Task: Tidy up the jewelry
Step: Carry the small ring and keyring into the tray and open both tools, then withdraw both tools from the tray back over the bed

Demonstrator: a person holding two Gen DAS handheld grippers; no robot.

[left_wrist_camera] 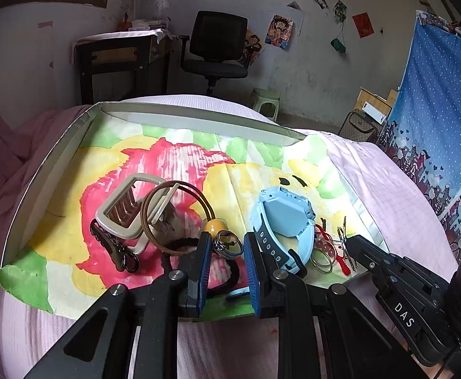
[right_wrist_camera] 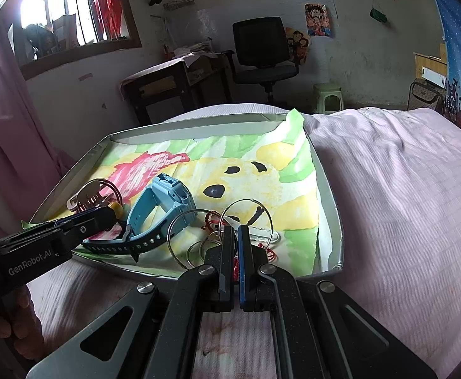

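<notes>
A shallow cardboard tray (left_wrist_camera: pixel 56 158) lined with a flowered cloth lies on the bed and holds the jewelry. My left gripper (left_wrist_camera: pixel 227 246) is shut on a silver finger ring (left_wrist_camera: pixel 228 243) low over the tray's near edge. Just beyond it lie a yellow bead (left_wrist_camera: pixel 216 225), brown hair ties (left_wrist_camera: pixel 154 218), a beige hair clip (left_wrist_camera: pixel 126 208) and a light blue watch (left_wrist_camera: pixel 284 214). My right gripper (right_wrist_camera: pixel 237 230) is shut on a thin silver hoop (right_wrist_camera: pixel 255 203) that stands upright at its tips. More hoops (right_wrist_camera: pixel 195 252) and a red cord (right_wrist_camera: pixel 209 221) lie below, right of the watch (right_wrist_camera: pixel 167 199).
The tray sits on a pink sheet (right_wrist_camera: pixel 388 205) that spreads widely to the right. A black clip (left_wrist_camera: pixel 113 246) and a black hair tie (left_wrist_camera: pixel 230 278) lie at the tray's near side. A desk (left_wrist_camera: pixel 123 60), an office chair (left_wrist_camera: pixel 217 47) and a green stool (left_wrist_camera: pixel 266 101) stand beyond the bed.
</notes>
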